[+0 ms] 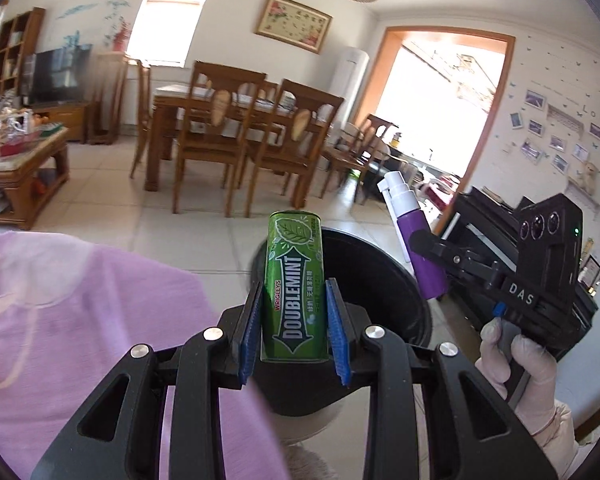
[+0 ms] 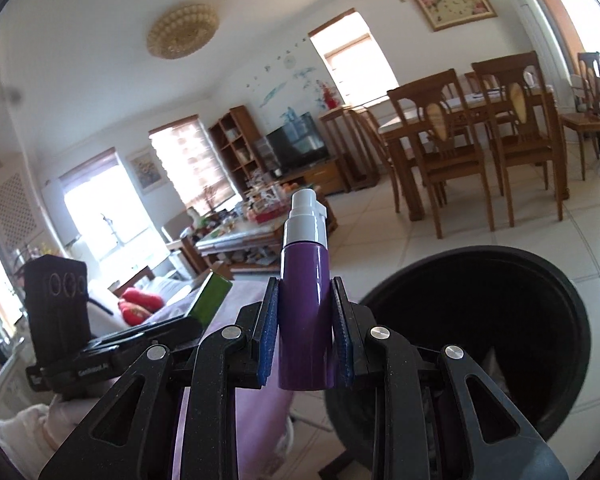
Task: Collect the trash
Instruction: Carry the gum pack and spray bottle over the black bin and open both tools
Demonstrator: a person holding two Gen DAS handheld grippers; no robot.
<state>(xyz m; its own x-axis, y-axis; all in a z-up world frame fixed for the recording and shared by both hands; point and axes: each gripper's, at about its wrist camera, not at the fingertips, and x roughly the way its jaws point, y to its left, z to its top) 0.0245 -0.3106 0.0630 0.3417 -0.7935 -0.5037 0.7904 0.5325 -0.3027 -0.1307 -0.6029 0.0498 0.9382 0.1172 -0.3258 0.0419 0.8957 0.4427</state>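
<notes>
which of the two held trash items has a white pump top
The purple bottle, clamped in the right tool, has the white pump top. The other item, the green Doublemint tin in the left tool, is a flat-topped box.

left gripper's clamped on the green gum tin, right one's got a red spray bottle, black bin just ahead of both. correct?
One slip: the spray bottle in the right gripper is purple with a white pump top, not red, as the right wrist view shows. The rest holds: the left gripper is clamped on the green gum tin, and the black bin sits just ahead of both.
</notes>
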